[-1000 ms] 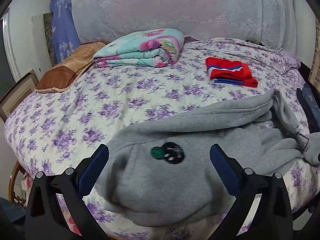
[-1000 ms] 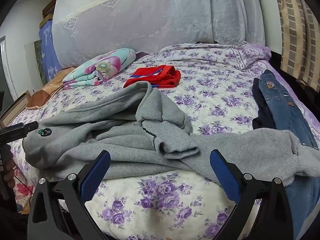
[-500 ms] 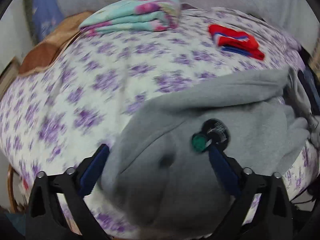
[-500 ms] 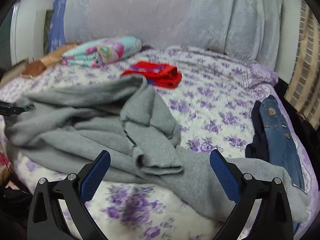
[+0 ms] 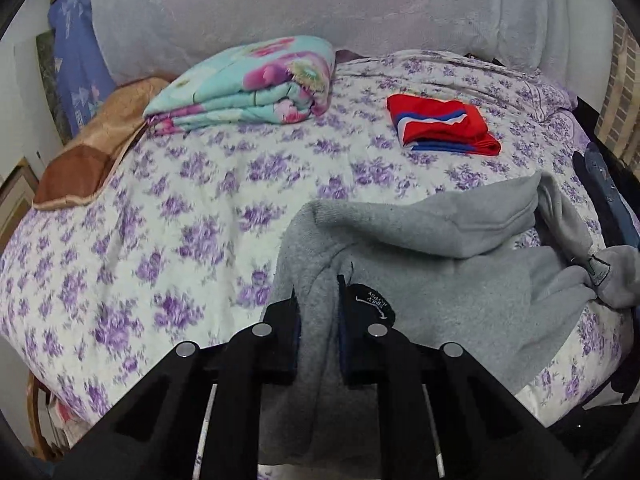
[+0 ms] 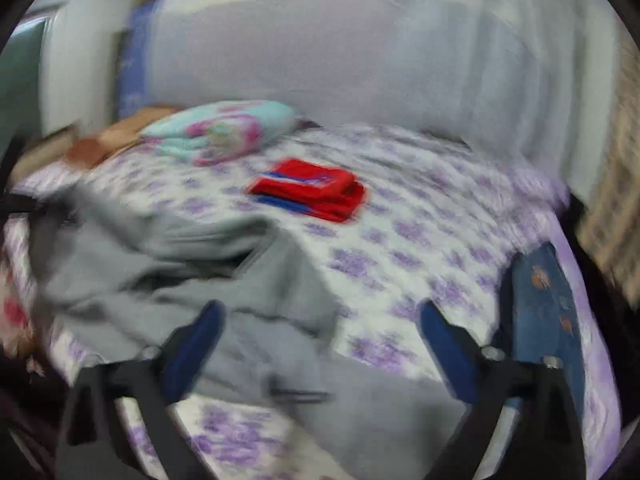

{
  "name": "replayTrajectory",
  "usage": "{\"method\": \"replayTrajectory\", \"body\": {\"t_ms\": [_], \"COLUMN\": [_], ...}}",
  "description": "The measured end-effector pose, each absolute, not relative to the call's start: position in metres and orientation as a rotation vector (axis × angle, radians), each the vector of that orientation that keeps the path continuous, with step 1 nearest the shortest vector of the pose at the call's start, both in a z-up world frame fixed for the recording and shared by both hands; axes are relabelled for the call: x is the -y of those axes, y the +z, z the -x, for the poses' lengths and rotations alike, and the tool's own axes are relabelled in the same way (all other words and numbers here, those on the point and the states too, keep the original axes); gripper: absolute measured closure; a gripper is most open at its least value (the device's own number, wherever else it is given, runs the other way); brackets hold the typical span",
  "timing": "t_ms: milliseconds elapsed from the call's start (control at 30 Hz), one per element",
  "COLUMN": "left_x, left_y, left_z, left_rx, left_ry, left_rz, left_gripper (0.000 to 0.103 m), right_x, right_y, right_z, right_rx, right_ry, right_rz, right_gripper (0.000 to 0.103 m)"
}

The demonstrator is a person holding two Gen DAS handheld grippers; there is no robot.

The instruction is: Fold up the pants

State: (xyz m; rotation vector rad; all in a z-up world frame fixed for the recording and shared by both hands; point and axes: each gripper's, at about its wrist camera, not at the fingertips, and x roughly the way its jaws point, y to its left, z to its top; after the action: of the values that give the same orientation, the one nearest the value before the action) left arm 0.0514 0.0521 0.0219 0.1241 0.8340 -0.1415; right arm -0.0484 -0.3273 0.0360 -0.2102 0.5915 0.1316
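Bedroom: a bed [image 5: 192,216] under a white cover printed with purple flowers, and a pale lace-draped headboard [image 5: 320,4] behind it.
Far left of the bed: a folded turquoise and pink floral quilt [image 5: 248,84]; just beside it, a brown and tan cushion [image 5: 92,152].
Middle of the bed, towards the back: a folded red garment [image 5: 440,124] with blue and white stripes, well apart from the quilt.
Near edge of the bed: grey pants [image 5: 440,280], crumpled and unfolded, spread along the front edge with one end hanging over the side.
Right edge of the bed: blue jeans [image 6: 548,308], lying lengthwise.
Left gripper [image 5: 318,320]: fingers together, pinching a fold of the grey pants beside a black round label [image 5: 372,304].
Right gripper [image 6: 320,332]: fingers wide apart, nothing between them, over the pants at the near edge; this view is blurred
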Motion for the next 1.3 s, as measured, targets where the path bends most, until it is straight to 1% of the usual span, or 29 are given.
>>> {"method": "replayTrajectory", "body": {"t_ms": [67,100,133,167,200,233,267,333,433,500,567,600,633,667,700,733,767,833,900,933,967,1033,1067,1167,1200,1233,1300], "left_x": [-0.053,-0.054,-0.056,-0.058,-0.060,-0.062,-0.063,-0.062,-0.052,-0.040,-0.021,-0.013,-0.008,-0.002,0.002,0.001,-0.005,-0.020,-0.029,-0.034,-0.039,-0.049,-0.049,-0.038,-0.032,-0.028,-0.023], "left_y": [0.027,0.027,0.026,0.025,0.024,0.024,0.026,0.039,0.062,0.070,0.071,0.067,0.060,0.048,0.033,0.017,0.008,0.008,0.018,0.023,0.024,0.011,-0.006,-0.049,-0.060,-0.068,-0.075], "left_z": [-0.057,-0.058,-0.062,-0.065,-0.067,-0.070,-0.074,-0.088,-0.121,-0.150,-0.190,-0.215,-0.231,-0.253,-0.272,-0.289,-0.293,-0.282,-0.254,-0.236,-0.215,-0.177,-0.158,-0.122,-0.116,-0.114,-0.117], "left_rx": [-0.825,-0.823,-0.826,-0.828,-0.831,-0.833,-0.831,-0.817,-0.774,-0.760,-0.746,-0.737,-0.750,-0.798,-0.864,-0.927,-0.956,-0.982,-0.956,-0.949,-0.954,-1.000,-1.054,-1.133,-1.149,-1.154,-1.147], "left_ry": [-0.139,-0.137,-0.132,-0.128,-0.125,-0.120,-0.119,-0.124,-0.133,-0.142,-0.159,-0.153,-0.137,-0.121,-0.103,-0.066,-0.049,-0.109,-0.169,-0.182,-0.193,-0.235,-0.247,-0.267,-0.269,-0.267,-0.254], "left_rz": [-0.115,-0.112,-0.102,-0.093,-0.088,-0.082,-0.083,-0.082,-0.090,-0.104,-0.123,-0.134,-0.151,-0.190,-0.227,-0.251,-0.237,-0.140,-0.113,-0.113,-0.097,-0.037,-0.016,0.014,0.026,0.045,0.071], "left_gripper": [0.090,0.090,0.090,0.090,0.090,0.090,0.090,0.090,0.090,0.090,0.089,0.087,0.076,0.048,0.033,0.029,0.030,0.030,0.027,0.019,0.011,0.010,0.010,0.010,0.011,0.013,0.013], "right_x": [0.296,0.284,0.281,0.285,0.295,0.301,0.307,0.332,0.388,0.425,0.446,0.458,0.469,0.481,0.487,0.491,0.495,0.494,0.489,0.489,0.491,0.497,0.505,0.522,0.521,0.517,0.504], "right_y": [0.014,-0.006,-0.022,-0.038,-0.048,-0.044,-0.035,0.006,0.057,0.067,0.070,0.067,0.062,0.050,0.034,0.018,0.004,-0.005,0.000,0.002,0.005,0.011,0.011,-0.008,-0.012,-0.016,-0.012], "right_z": [0.037,0.023,0.009,-0.006,-0.023,-0.027,-0.032,-0.044,-0.081,-0.120,-0.149,-0.168,-0.179,-0.196,-0.208,-0.215,-0.215,-0.201,-0.176,-0.166,-0.158,-0.149,-0.148,-0.155,-0.155,-0.152,-0.133], "right_rx": [-0.629,-0.679,-0.746,-0.837,-0.898,-0.887,-0.866,-0.775,-0.722,-0.740,-0.736,-0.738,-0.741,-0.761,-0.800,-0.854,-0.869,-0.857,-0.827,-0.825,-0.829,-0.829,-0.834,-0.899,-0.923,-0.943,-0.923], "right_ry": [0.102,0.057,0.054,0.092,0.131,0.131,0.114,0.038,-0.038,-0.097,-0.192,-0.252,-0.294,-0.340,-0.398,-0.471,-0.521,-0.491,-0.431,-0.394,-0.364,-0.347,-0.341,-0.306,-0.300,-0.275,-0.227], "right_rz": [0.354,0.423,0.434,0.399,0.316,0.298,0.293,0.256,0.105,0.025,0.022,0.022,0.009,0.003,0.033,0.079,0.102,0.079,0.039,0.021,0.011,0.002,-0.022,-0.163,-0.194,-0.240,-0.301], "right_gripper": [0.005,0.017,0.091,0.097,0.097,0.097,0.097,0.097,0.097,0.097,0.097,0.097,0.095,0.082,0.064,0.036,0.037,0.037,0.033,0.023,0.016,0.015,0.015,0.015,0.016,0.020,0.021]}}
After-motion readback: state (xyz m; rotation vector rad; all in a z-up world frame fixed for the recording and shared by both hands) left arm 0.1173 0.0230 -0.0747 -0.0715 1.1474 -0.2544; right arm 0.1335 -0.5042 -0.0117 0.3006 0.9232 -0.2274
